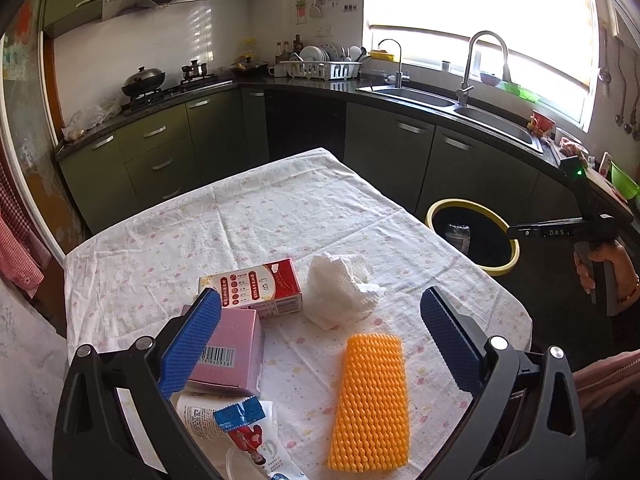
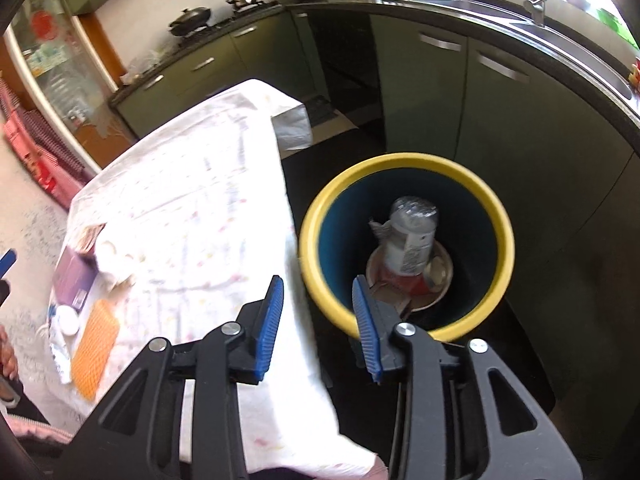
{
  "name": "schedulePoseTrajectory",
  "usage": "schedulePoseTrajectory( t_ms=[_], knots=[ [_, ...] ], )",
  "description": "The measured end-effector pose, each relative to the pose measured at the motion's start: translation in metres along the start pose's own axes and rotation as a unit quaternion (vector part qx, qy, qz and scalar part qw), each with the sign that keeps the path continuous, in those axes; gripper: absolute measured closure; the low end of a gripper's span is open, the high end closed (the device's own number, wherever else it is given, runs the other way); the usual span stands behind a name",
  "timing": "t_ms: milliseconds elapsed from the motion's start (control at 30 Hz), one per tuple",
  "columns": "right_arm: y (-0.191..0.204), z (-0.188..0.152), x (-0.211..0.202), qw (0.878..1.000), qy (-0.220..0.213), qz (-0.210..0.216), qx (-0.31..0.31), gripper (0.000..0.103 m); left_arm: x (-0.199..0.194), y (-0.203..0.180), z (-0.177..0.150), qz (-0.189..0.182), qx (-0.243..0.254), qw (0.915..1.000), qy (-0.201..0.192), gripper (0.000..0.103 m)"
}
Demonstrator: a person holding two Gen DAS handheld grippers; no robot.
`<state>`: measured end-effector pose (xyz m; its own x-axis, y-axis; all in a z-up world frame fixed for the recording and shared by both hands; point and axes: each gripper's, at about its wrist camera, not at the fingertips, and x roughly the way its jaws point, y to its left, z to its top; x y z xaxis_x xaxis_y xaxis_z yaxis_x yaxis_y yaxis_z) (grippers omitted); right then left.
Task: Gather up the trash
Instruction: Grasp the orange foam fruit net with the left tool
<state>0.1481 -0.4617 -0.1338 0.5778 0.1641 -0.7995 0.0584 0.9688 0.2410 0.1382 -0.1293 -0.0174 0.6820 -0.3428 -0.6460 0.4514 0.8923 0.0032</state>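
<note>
Right gripper (image 2: 318, 312) hangs over the bin (image 2: 406, 162), fingers parted and empty, probably to drop trash; left gripper (image 1: 320, 320) spread wide above the desk (image 1: 248, 216) litter

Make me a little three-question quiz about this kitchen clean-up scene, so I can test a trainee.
1. True or false: the yellow-rimmed bin is empty.
2. Which item lies nearest the left gripper on its right-hand side? A) orange foam net B) red carton C) pink box
3. Fill in: the right gripper holds ______.

Key:
1. False; a plastic bottle and paper cup lie inside.
2. A.
3. Nothing; its fingers are apart over the bin's edge.
</note>
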Motion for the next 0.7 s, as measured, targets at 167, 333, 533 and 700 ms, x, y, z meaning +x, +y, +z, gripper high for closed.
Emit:
schedulePoseTrajectory(
  t_ms=[167,333,533,700],
  knots=[
    [0.012,-0.019,-0.007,1.000,-0.009,-0.005,-0.007,0.063,0.005,-0.023,-0.012,-0.029,0.025,0.9987,0.034,0.005],
    [0.020,-0.032,-0.018,1.000,-0.022,0.007,-0.011,0.059,0.022,-0.052,-0.038,-0.048,0.058,0.9930,0.090,0.005],
    [0.031,-0.044,-0.025,0.998,-0.037,0.039,-0.019,0.056,0.051,-0.072,-0.060,-0.043,0.084,0.9855,0.140,0.005],
    [0.032,-0.051,-0.026,0.997,-0.045,0.061,-0.011,0.053,0.078,-0.073,-0.070,-0.028,0.097,0.9787,0.179,0.005]
  ],
)
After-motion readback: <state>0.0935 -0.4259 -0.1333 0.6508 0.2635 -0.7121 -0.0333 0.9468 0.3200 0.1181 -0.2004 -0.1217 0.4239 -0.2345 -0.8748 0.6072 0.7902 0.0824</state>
